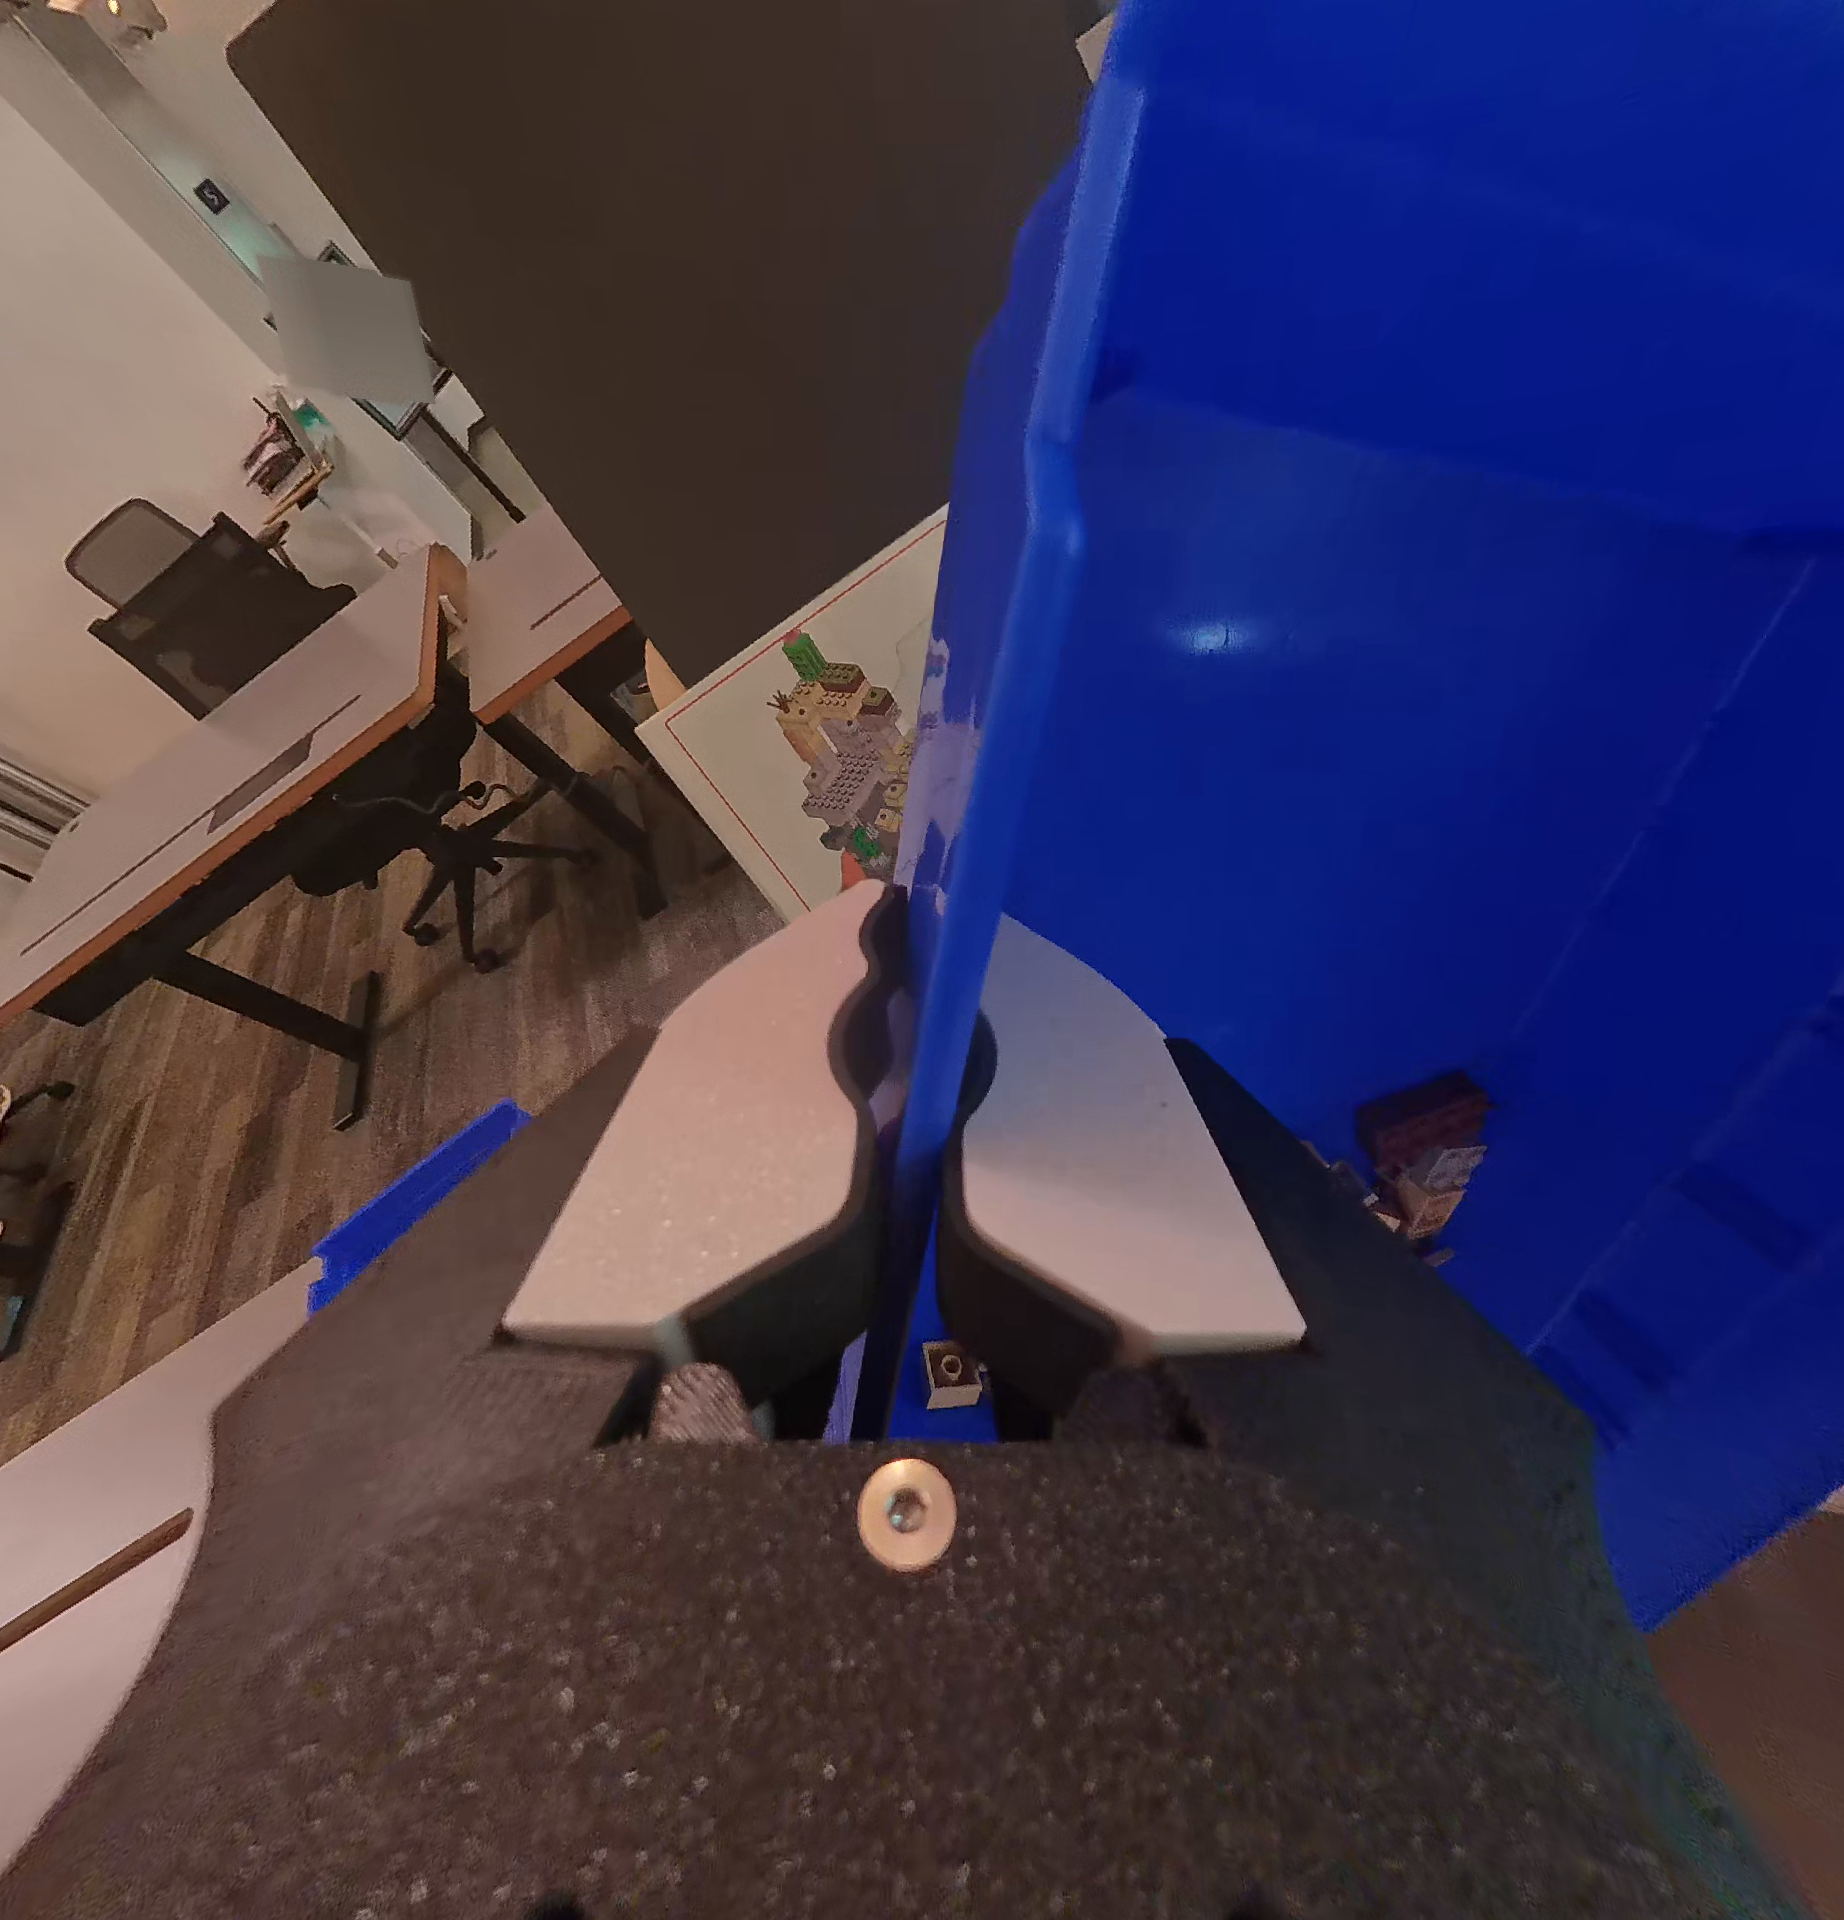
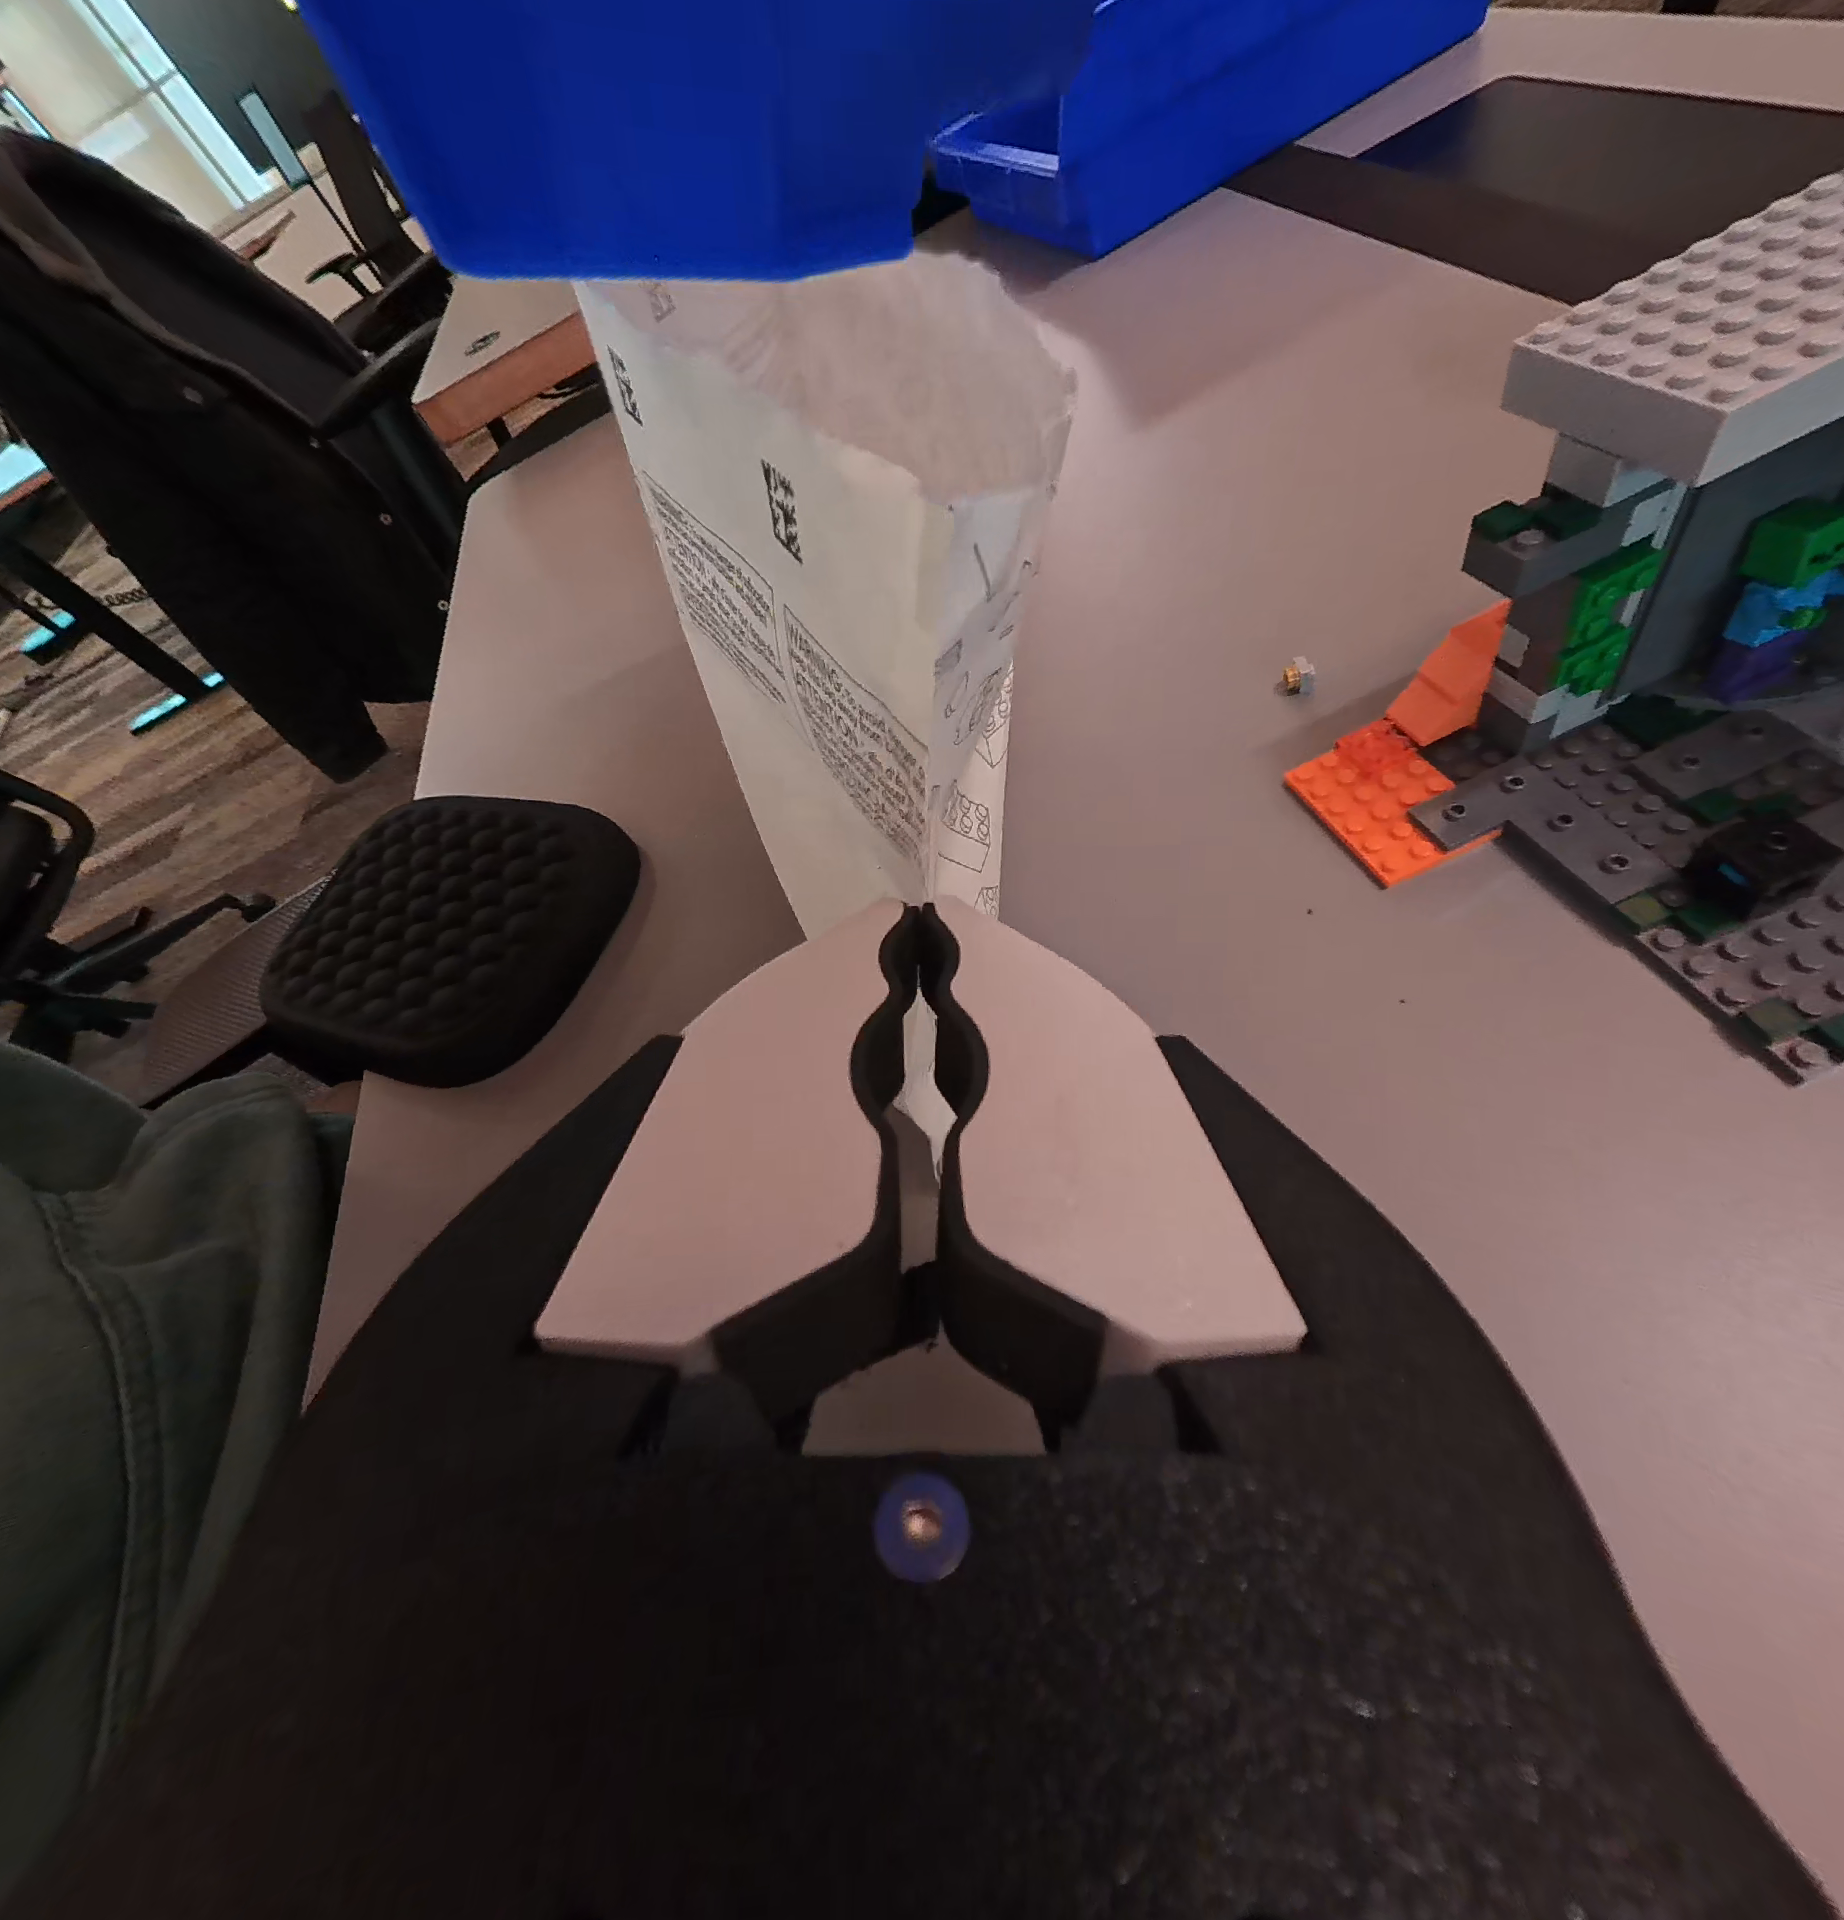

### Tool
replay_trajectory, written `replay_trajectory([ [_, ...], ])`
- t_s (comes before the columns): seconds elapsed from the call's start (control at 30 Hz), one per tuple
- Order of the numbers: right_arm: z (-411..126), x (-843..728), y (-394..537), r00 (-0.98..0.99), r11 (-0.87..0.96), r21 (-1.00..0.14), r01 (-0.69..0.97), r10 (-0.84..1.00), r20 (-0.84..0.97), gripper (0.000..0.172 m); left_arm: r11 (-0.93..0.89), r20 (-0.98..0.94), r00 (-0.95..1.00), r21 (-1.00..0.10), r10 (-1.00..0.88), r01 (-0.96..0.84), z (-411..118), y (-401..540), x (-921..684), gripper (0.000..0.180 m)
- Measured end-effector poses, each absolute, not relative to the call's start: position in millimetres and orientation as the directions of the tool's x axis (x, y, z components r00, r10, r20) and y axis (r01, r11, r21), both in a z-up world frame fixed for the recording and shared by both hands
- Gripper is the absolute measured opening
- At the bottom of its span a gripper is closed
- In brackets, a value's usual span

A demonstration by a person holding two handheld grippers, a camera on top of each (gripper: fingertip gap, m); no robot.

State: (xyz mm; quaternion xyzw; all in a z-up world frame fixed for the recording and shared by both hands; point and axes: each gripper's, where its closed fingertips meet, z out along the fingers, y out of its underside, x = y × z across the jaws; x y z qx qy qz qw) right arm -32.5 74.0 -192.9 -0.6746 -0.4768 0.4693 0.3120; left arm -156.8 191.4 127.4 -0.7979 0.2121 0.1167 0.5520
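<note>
Presently we find the left gripper (image 1: 923,935) clamped on the tilted blue bin (image 1: 1417,727) wall, the right gripper (image 2: 920,914) pinching a paper bag (image 2: 824,582); the thin bag may tear or slip.

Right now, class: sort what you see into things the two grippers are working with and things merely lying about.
In use:
left gripper clamping blue bin wall
right gripper pinching white paper bag

Lying about:
brick model
small loose piece
instruction sheet

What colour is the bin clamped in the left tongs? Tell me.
Bright blue bin, clearest in the left wrist view.
</note>
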Motion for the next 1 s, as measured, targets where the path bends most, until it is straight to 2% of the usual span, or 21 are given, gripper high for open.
replay_trajectory([
  [0.27,-194,-33,74,0.106,-0.287,-0.892,0.35,0.958,-0.267,0.0,-0.341,-0.379,0.904,-0.838,-0.2,-0.426,111,197,-165,0.007],
  [0.6,-196,-32,85,0.166,-0.356,-0.869,0.343,0.934,-0.316,0.0,-0.34,-0.296,0.929,-0.869,-0.223,-0.359,117,189,-174,0.006],
  [1.0,-193,-35,65,0.072,-0.244,-0.897,0.369,0.97,-0.234,0.0,-0.408,-0.274,0.943,-0.851,-0.192,-0.33,92,205,-189,0.007],
])
